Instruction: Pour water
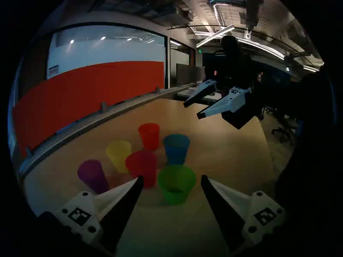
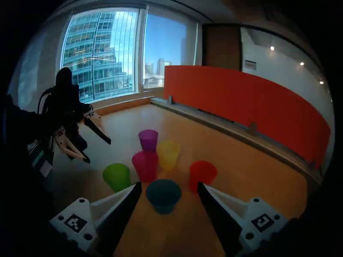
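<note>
Several plastic cups stand bunched on a wooden table point(image 1: 223, 150). In the left gripper view my left gripper point(image 1: 170, 183) is open, just short of the green cup point(image 1: 176, 183); behind it stand the red-pink cup point(image 1: 142, 167), blue cup point(image 1: 176, 148), yellow cup point(image 1: 118, 155), orange-red cup point(image 1: 149, 135) and purple cup point(image 1: 93, 175). The right gripper point(image 1: 199, 109) hovers open above the table's far side. In the right gripper view my right gripper point(image 2: 169, 190) is open around the blue cup point(image 2: 163, 195), not touching it. The left gripper point(image 2: 97, 149) floats at the left, open.
A low orange partition point(image 2: 257, 107) runs along one long edge of the table point(image 2: 257, 171). Large windows point(image 2: 103, 55) lie beyond the far end. A dark figure holding the far gripper point(image 1: 229, 64) stands across the table. Office chairs point(image 1: 285, 128) stand at the right.
</note>
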Available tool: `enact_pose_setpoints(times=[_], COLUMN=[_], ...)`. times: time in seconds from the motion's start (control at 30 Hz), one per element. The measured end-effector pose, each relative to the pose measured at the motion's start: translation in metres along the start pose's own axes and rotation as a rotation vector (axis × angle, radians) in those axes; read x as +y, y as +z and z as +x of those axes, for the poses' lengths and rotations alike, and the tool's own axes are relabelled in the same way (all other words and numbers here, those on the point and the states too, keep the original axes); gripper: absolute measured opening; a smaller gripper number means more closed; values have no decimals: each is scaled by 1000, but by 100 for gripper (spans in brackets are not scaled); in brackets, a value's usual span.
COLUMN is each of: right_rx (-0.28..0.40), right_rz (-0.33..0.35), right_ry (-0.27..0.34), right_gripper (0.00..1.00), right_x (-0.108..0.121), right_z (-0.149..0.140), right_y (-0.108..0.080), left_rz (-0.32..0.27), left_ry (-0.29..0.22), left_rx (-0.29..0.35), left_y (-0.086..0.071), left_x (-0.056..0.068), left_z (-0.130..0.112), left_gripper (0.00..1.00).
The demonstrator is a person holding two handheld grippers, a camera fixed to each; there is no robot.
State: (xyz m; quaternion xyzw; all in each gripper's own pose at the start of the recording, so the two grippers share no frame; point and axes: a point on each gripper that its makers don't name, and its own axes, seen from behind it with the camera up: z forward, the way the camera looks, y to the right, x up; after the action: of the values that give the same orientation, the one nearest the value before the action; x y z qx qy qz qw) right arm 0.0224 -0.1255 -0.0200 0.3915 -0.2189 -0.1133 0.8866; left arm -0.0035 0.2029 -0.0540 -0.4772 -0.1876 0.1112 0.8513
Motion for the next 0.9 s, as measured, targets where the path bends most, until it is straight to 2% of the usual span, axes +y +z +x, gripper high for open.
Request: enact_pose_setpoints(times=[0.37,0.9], right_rx=[-36,-65], right_rz=[10,24], right_ry=[-9,-11], right_gripper=[100,100], right_x=[-2,-3], right_z=[-18,-35], right_y=[16,33], left_rz=[-26,-44], left_ry=[3,5], left_rx=[-59,-127], left_y=[16,47], left_x=[11,10], left_z=[-22,-44], left_gripper=[100,100])
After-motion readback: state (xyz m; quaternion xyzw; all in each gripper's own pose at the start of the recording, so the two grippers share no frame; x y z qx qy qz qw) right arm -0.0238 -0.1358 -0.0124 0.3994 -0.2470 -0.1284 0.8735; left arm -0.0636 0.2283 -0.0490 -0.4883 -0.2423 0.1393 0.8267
